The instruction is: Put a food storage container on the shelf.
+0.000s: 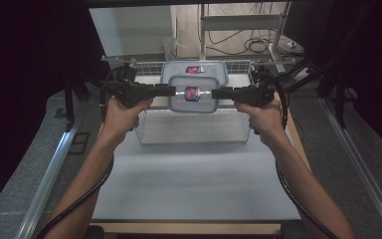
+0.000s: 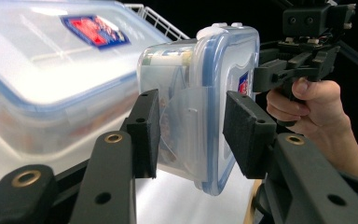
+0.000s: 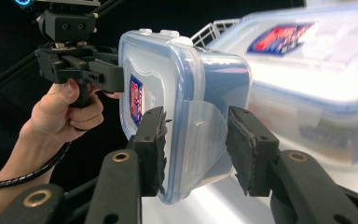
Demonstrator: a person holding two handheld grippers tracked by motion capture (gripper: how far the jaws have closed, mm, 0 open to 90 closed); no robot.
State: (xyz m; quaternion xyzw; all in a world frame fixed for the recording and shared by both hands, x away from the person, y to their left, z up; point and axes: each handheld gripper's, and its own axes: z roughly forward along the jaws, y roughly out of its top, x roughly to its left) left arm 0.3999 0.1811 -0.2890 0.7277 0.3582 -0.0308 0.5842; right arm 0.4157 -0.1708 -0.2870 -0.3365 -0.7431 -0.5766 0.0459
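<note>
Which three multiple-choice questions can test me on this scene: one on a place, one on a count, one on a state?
1. Where is the small container?
A. inside the large container
B. in the air between the left gripper and the right gripper
C. under the wire basket

2. How many lidded containers are there?
A. one
B. two
C. four

3. The left gripper is:
A. open, far from everything
B. shut on nothing
C. shut on the small container

Key: B, it hangs above the wire basket, one gripper at each end; B, one small, one large; C, its pads clamp the container's end.

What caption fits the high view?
Both grippers, left and right, hold a small lidded container above a wire basket beside a larger container.
</note>
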